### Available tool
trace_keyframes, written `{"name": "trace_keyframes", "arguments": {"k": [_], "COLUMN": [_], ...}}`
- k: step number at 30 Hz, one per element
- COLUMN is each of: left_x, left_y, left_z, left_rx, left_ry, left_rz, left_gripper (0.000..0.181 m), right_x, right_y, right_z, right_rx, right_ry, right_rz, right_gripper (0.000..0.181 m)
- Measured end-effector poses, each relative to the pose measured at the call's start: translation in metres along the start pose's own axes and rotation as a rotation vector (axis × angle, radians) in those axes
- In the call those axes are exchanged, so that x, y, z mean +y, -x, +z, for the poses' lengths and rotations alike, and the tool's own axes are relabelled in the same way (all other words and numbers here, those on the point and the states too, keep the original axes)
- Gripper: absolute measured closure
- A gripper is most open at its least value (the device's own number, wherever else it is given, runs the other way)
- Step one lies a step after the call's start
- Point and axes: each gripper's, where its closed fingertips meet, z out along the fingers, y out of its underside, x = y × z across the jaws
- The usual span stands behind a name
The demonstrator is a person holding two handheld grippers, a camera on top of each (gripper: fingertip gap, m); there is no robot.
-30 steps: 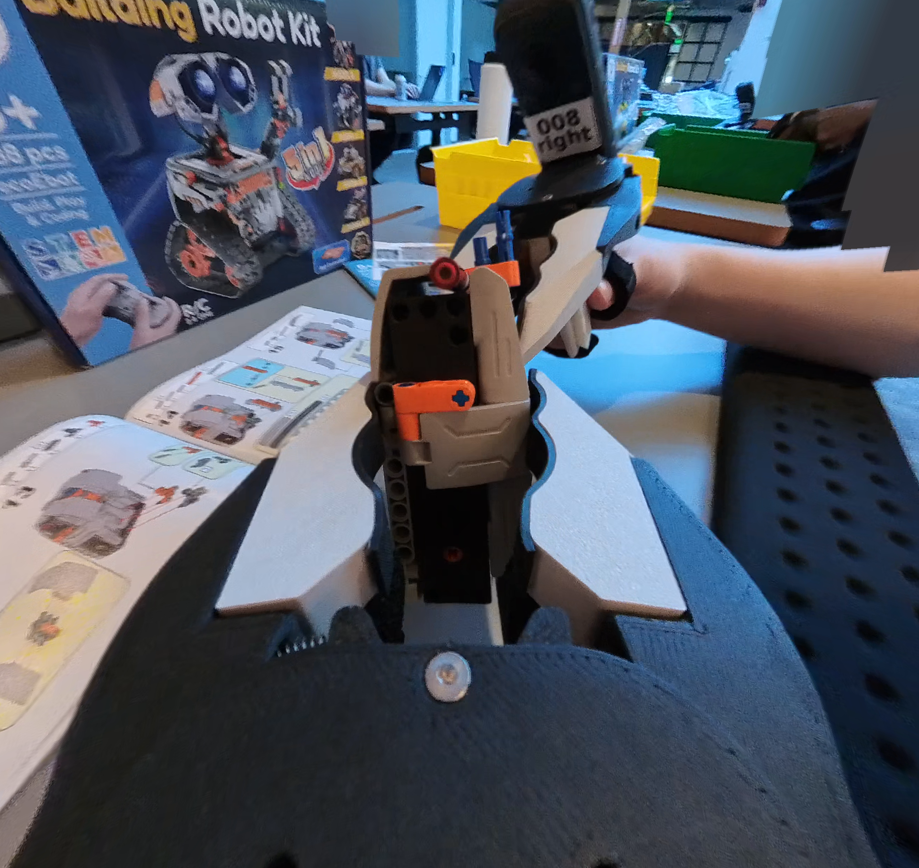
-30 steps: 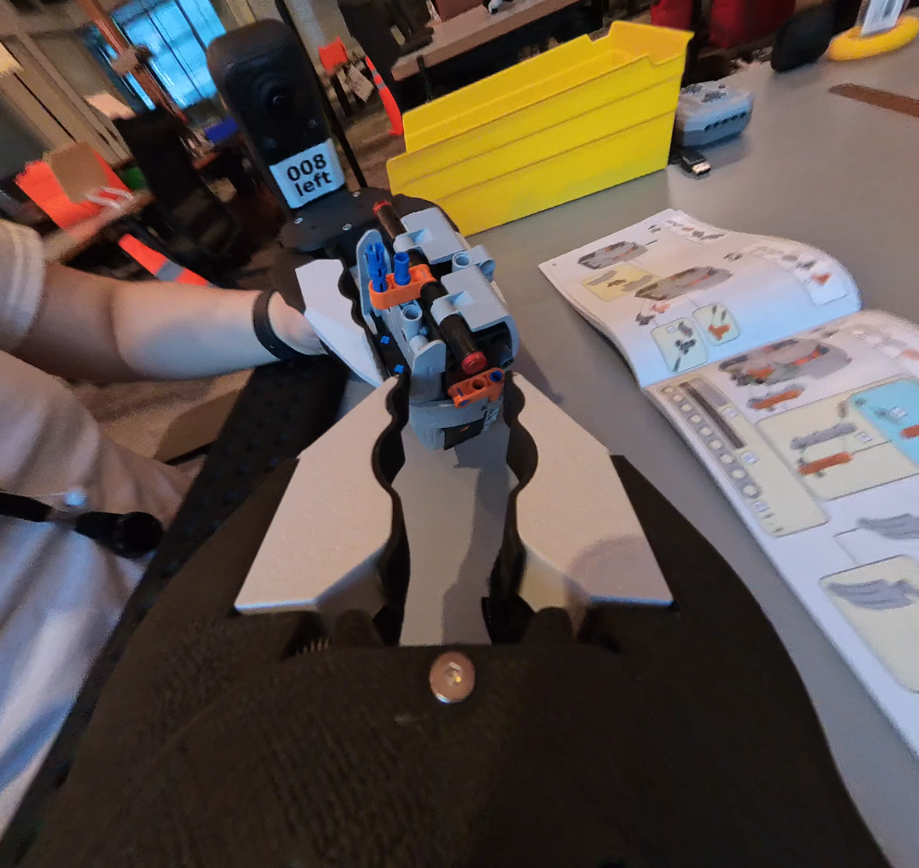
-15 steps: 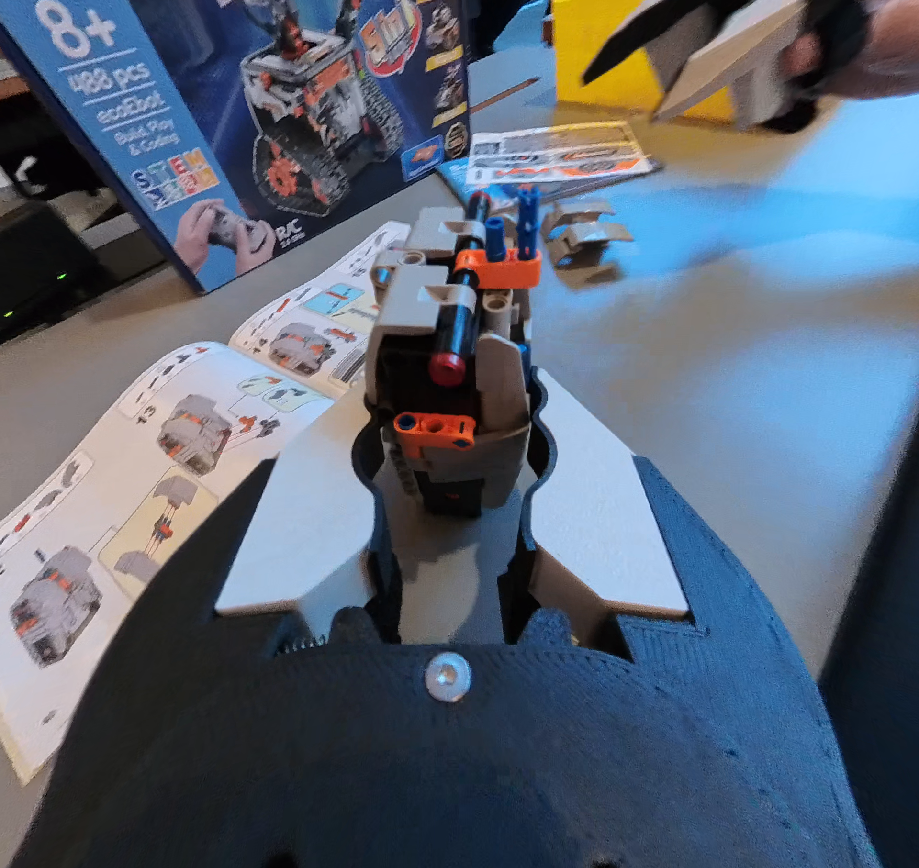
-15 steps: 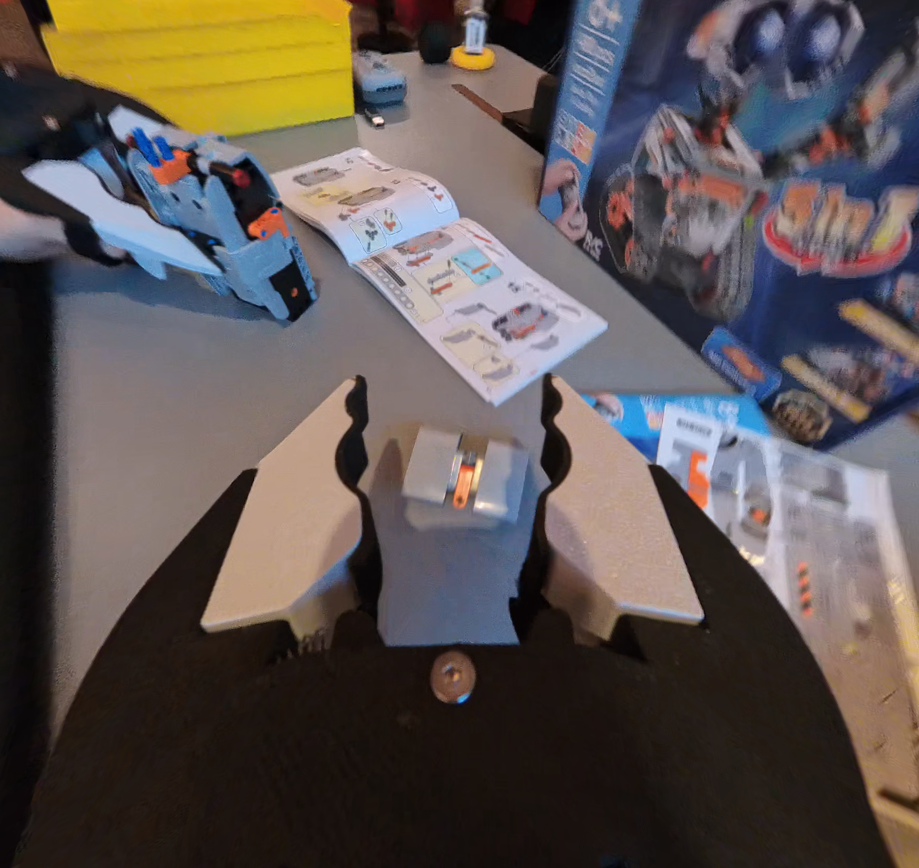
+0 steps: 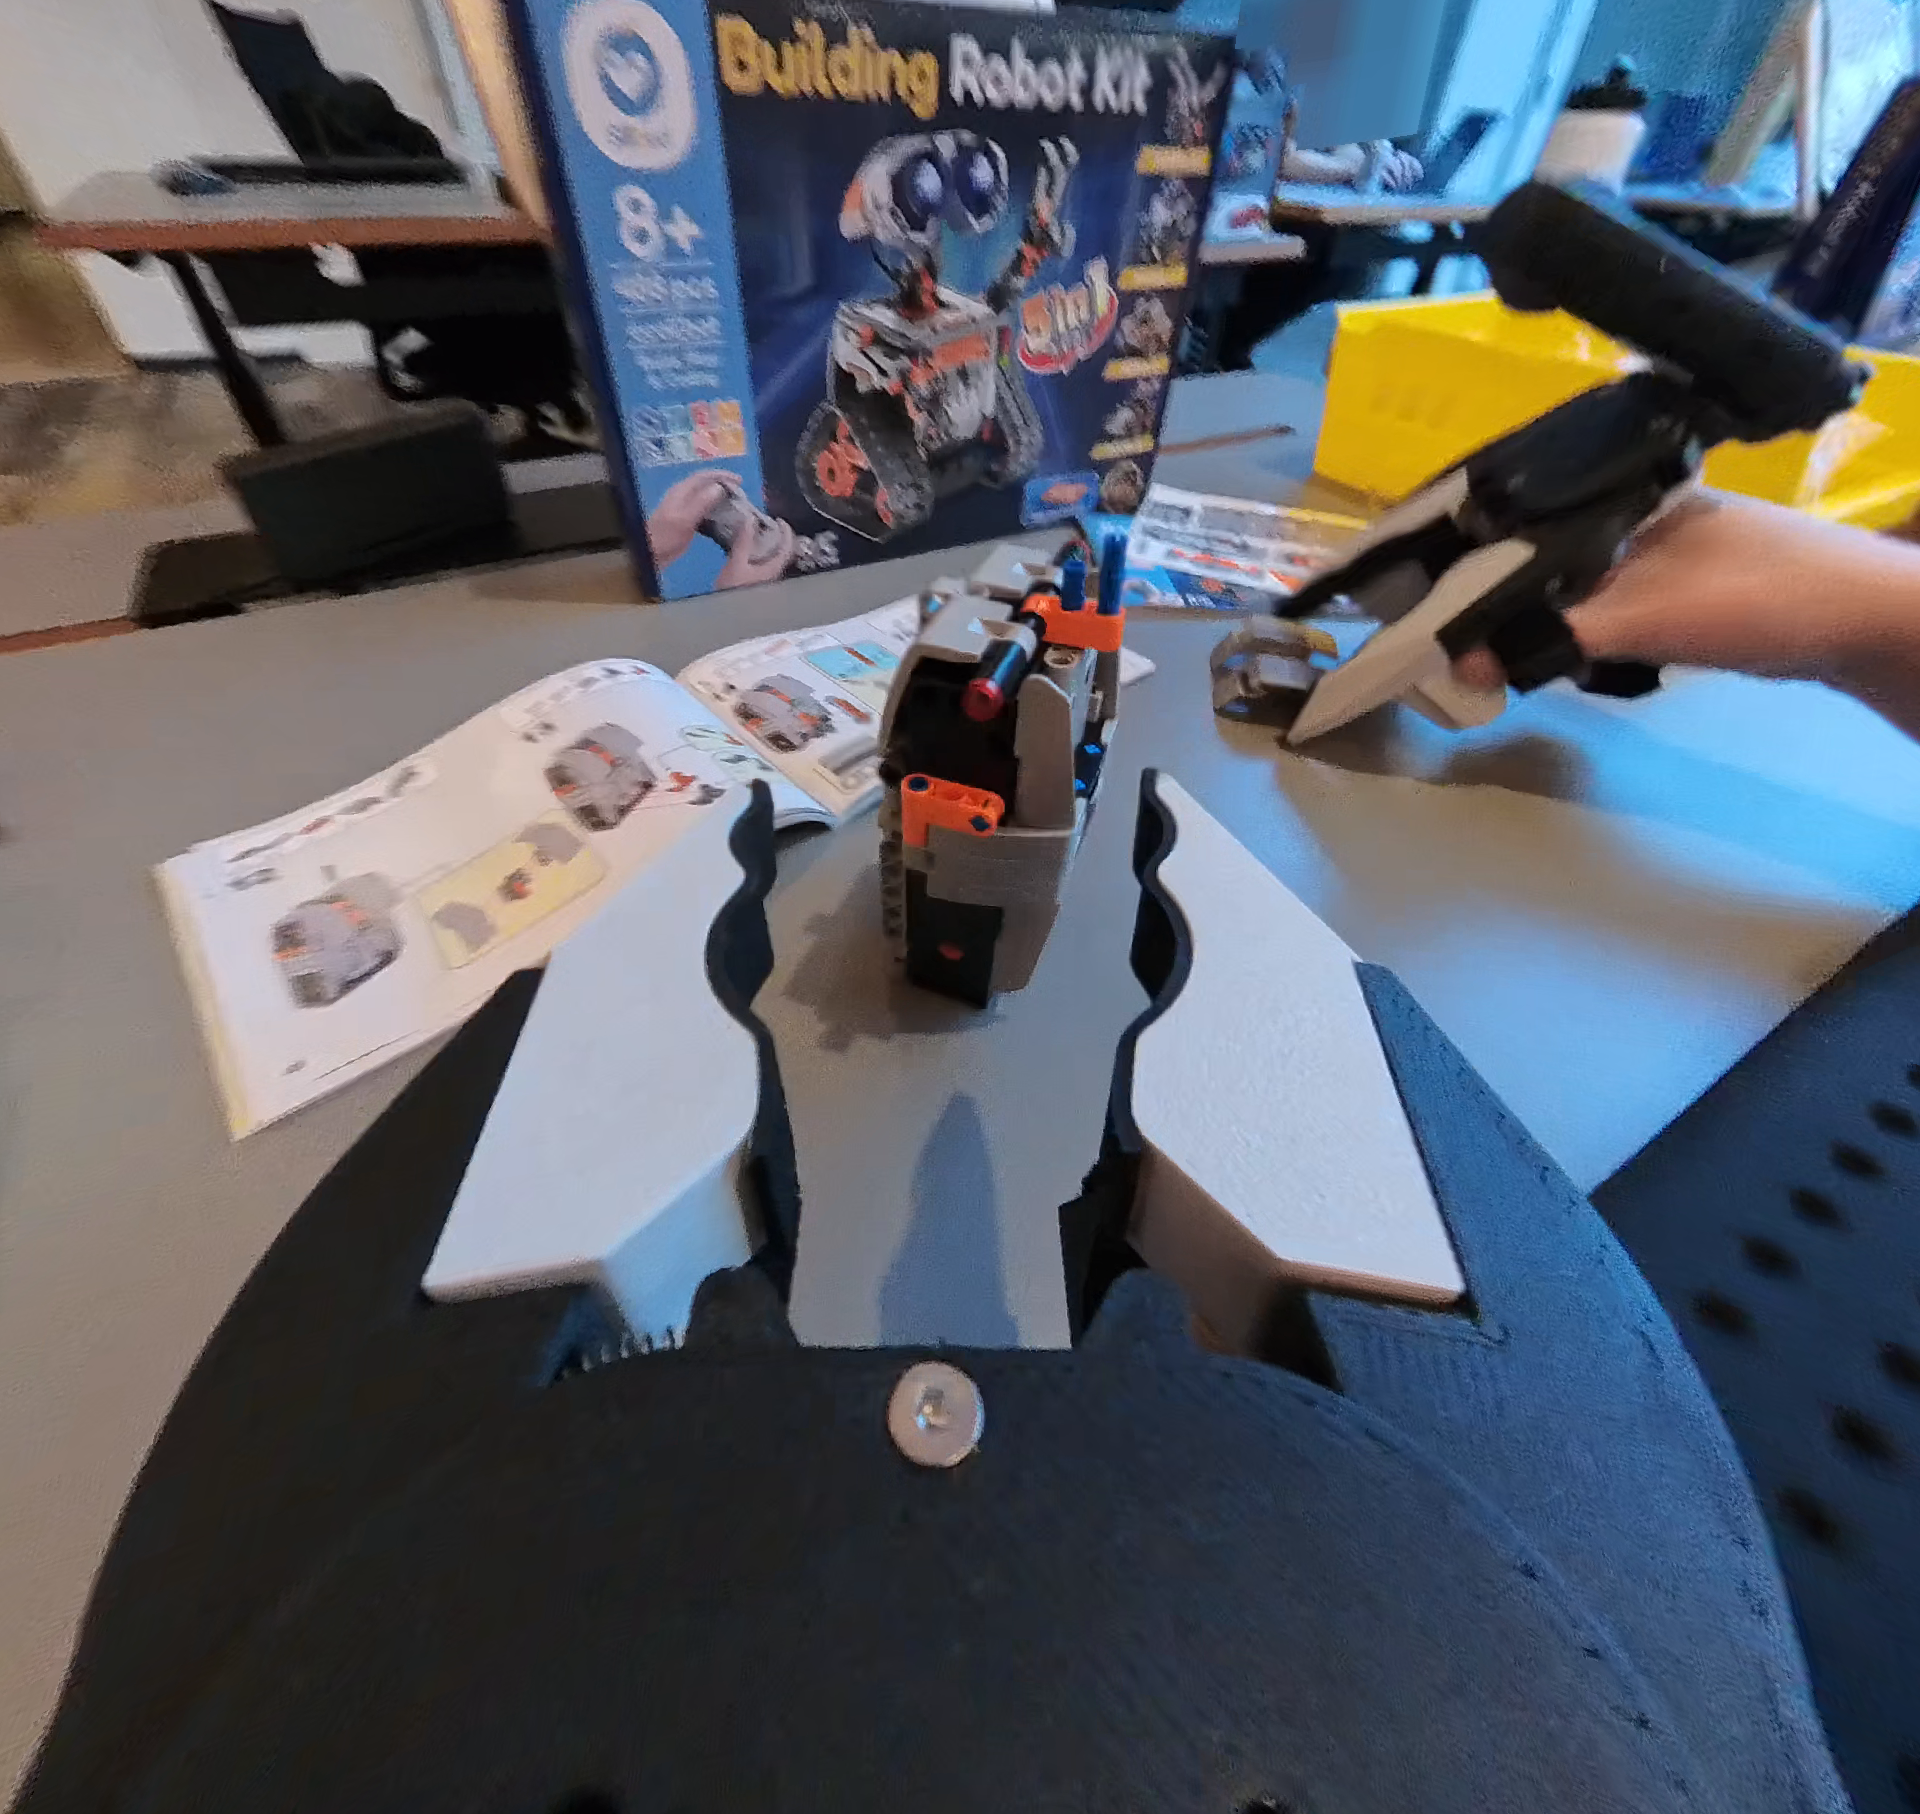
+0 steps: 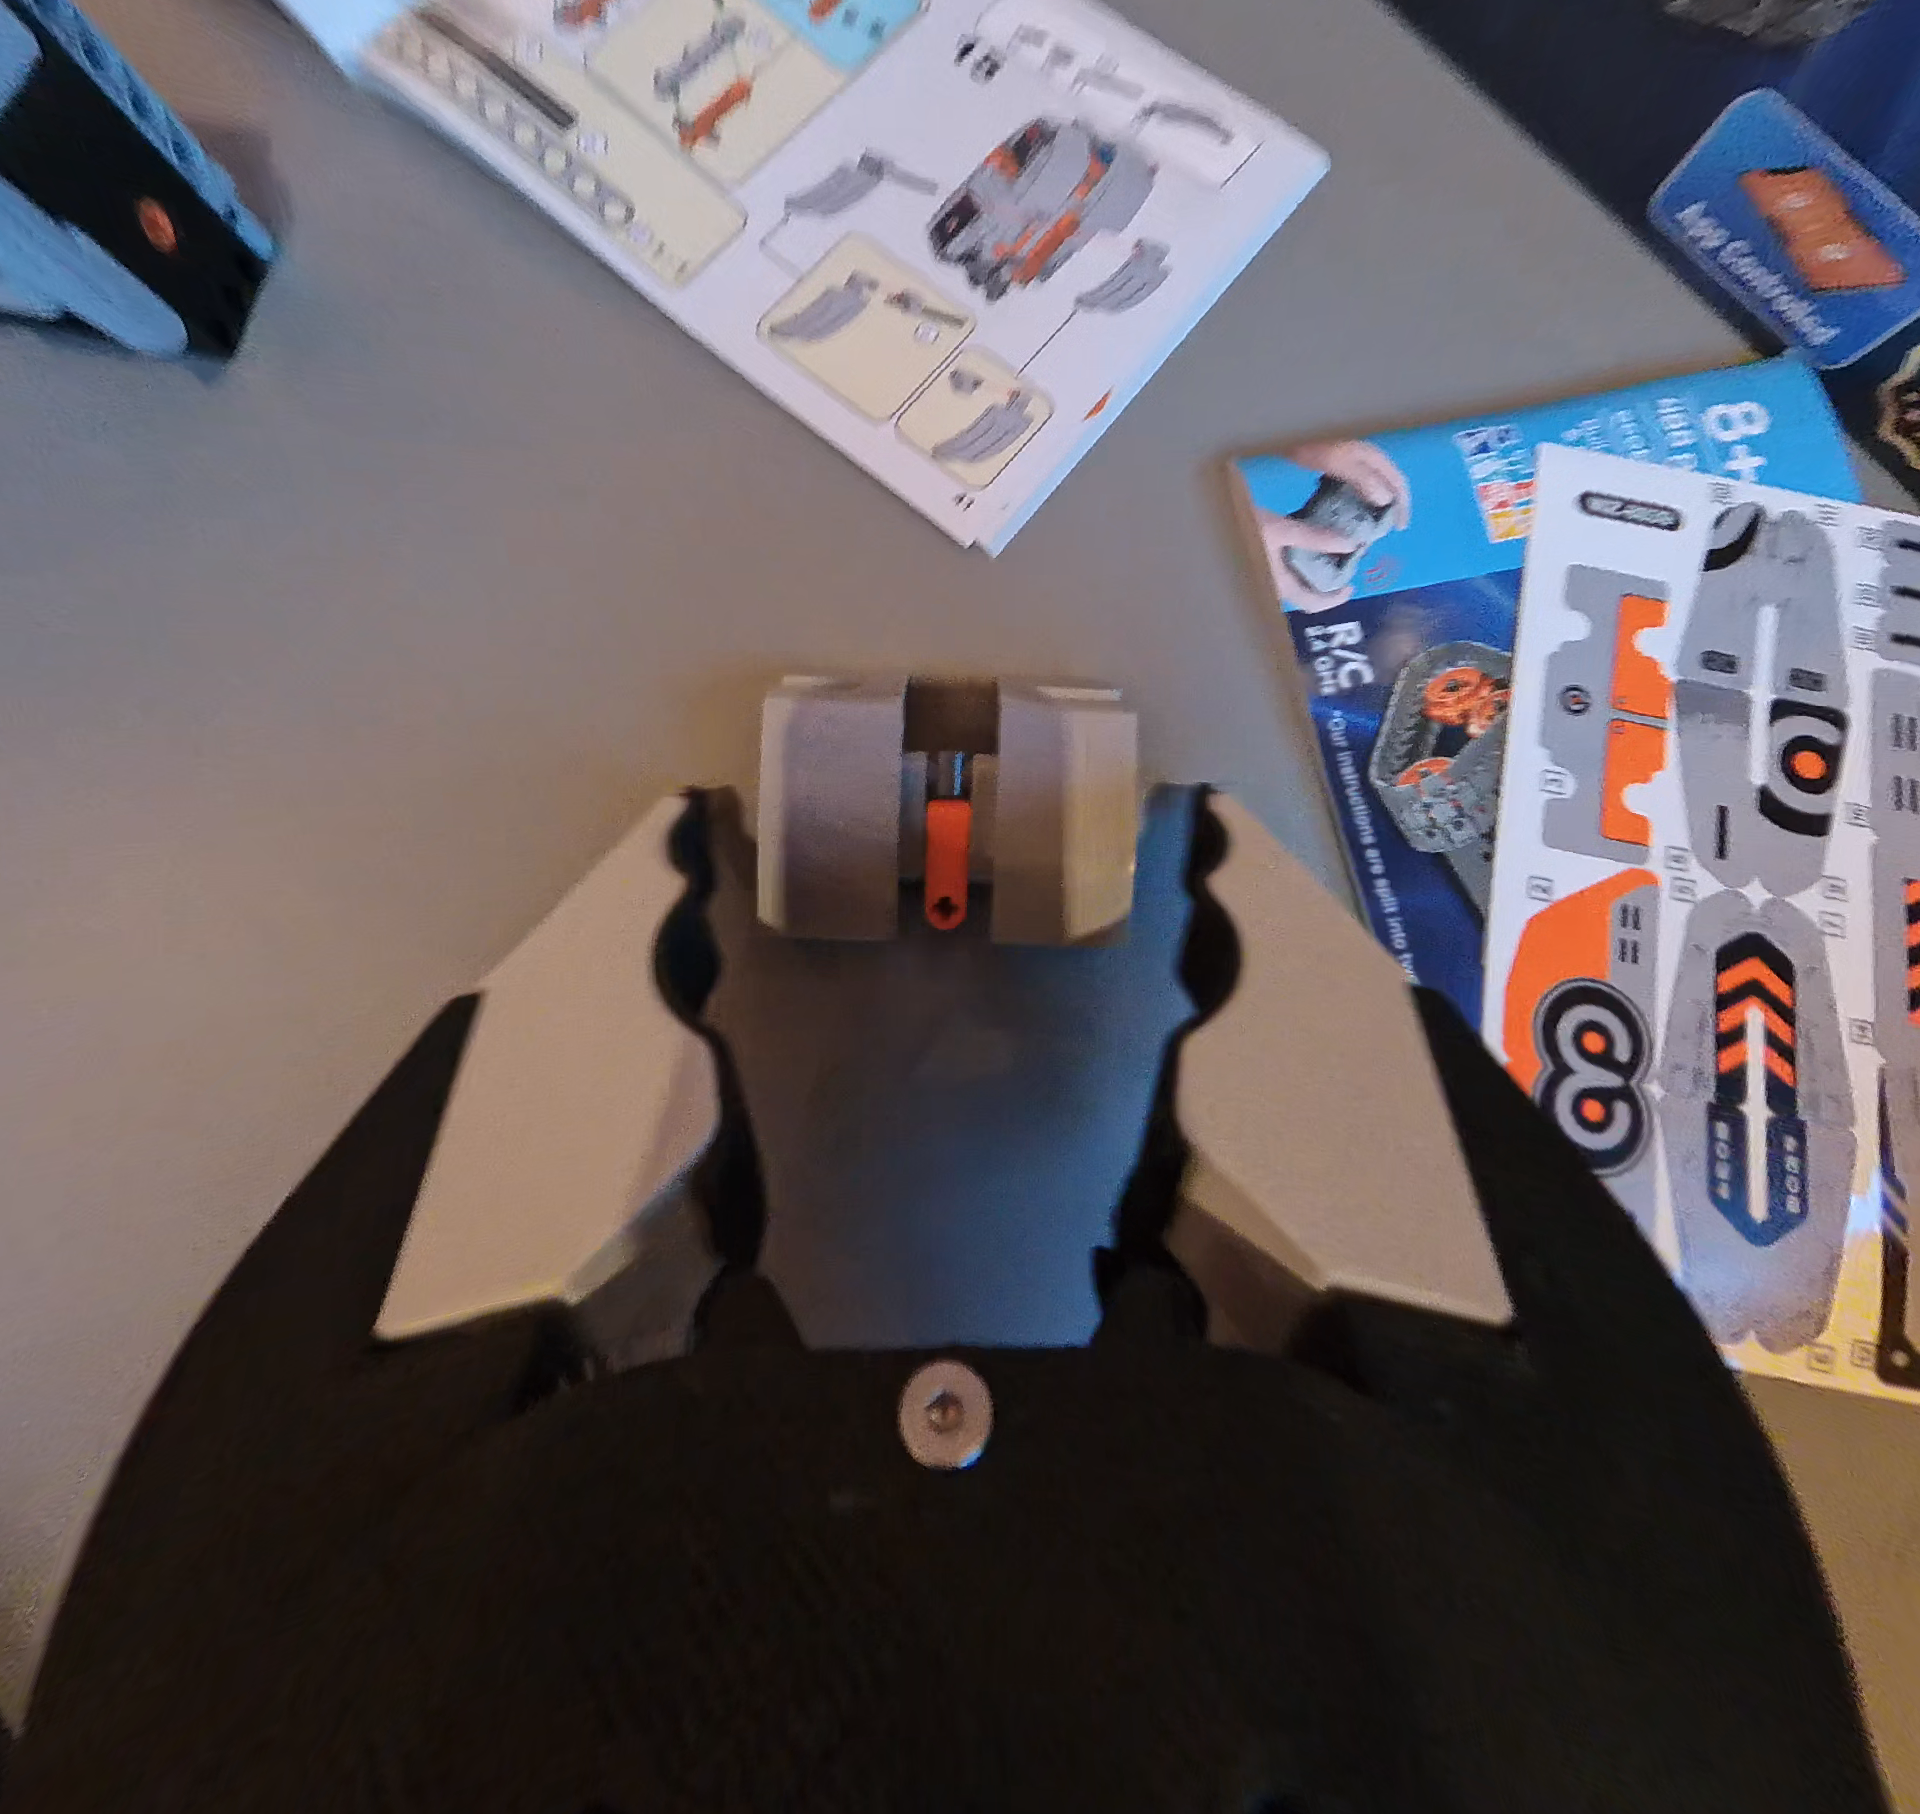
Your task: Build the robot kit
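Observation:
A grey, black and orange brick-built assembly [image 5: 987,808] stands on the grey table [image 5: 1455,933]. My left gripper [image 5: 953,798] is open around it, with a gap between each pad and its sides. The assembly's black end also shows in the right wrist view [image 6: 114,206]. My right gripper [image 6: 945,808] is open over a small grey piece with an orange pin [image 6: 831,829] that lies on the table. Its fingertips flank the piece without pressing on it. In the left wrist view the right gripper [image 5: 1340,642] tilts down at that piece [image 5: 1257,668].
An open instruction booklet [image 5: 468,850] lies left of the assembly and shows in the right wrist view [image 6: 831,154]. The kit box [image 5: 883,289] stands behind. A sticker sheet [image 6: 1714,881] lies on a blue leaflet at the right. Yellow bins [image 5: 1455,393] stand at the back right, and a black perforated mat [image 5: 1818,1245] lies near right.
The left gripper lowered the assembly to the table, opened and let it go. The right gripper left the assembly, swung to the small grey piece and opened wide around it.

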Motion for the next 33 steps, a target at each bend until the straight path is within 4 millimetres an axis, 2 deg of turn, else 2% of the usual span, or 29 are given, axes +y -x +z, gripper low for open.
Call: {"name": "trace_keyframes", "arguments": {"k": [1, 4, 6, 7, 9, 10, 14, 17, 18, 20, 22, 24, 28, 33], "left_x": [-0.007, -0.037, -0.054, -0.056, -0.052, -0.047, -0.026, -0.024, -0.022, -0.015, -0.016, -0.023, -0.022, -0.031], "left_y": [0.0, -0.017, -0.027, -0.036, -0.059, -0.072, -0.107, -0.118, -0.116, -0.107, -0.108, -0.12, -0.136, -0.155], "left_z": [-0.011, -0.045, -0.056, -0.055, -0.049, -0.046, -0.031, -0.028, -0.027, -0.024, -0.025, -0.028, -0.023, -0.026], "left_rx": [-0.03, -0.047, -0.061, -0.03, 0.084, 0.149, 0.351, 0.499, 0.512, 0.474, 0.533, 0.687, 0.783, 0.894], "left_ry": [-0.044, -0.167, -0.207, -0.186, -0.13, -0.11, -0.067, -0.085, -0.092, -0.087, -0.077, -0.047, -0.02, -0.084], "left_rz": [0.0, 0.034, 0.058, 0.03, -0.087, -0.15, -0.446, -0.707, -0.729, -0.633, -0.607, -0.698, -0.819, -0.912], "left_gripper": [0.112, 0.128, 0.13, 0.13, 0.124, 0.127, 0.132, 0.134, 0.135, 0.131, 0.121, 0.125, 0.126, 0.15], "right_x": [0.001, -0.001, -0.012, -0.021, -0.045, -0.055, -0.067, -0.079, -0.08, -0.077, -0.076, -0.078, -0.082, -0.08], "right_y": [0.005, 0.018, 0.026, 0.031, 0.051, 0.068, 0.131, 0.17, 0.182, 0.2, 0.211, 0.218, 0.224, 0.223], "right_z": [0.001, -0.007, -0.022, -0.032, -0.056, -0.068, -0.091, -0.116, -0.121, -0.124, -0.129, -0.136, -0.153, -0.152], "right_rx": [-0.016, -0.016, 0.057, 0.115, 0.209, 0.223, 0.21, 0.242, 0.23, 0.18, 0.123, 0.078, 0.062, 0.12], "right_ry": [0.004, -0.015, -0.096, -0.15, -0.312, -0.394, -0.565, -0.741, -0.775, -0.823, -0.863, -0.907, -1.008, -1.032], "right_rz": [-0.018, -0.049, -0.201, -0.284, -0.445, -0.517, -0.743, -0.89, -0.93, -0.992, -1.001, -0.99, -0.987, -1.02], "right_gripper": [0.095, 0.105, 0.109, 0.109, 0.109, 0.109, 0.109, 0.109, 0.109, 0.109, 0.109, 0.109, 0.11, 0.11]}}
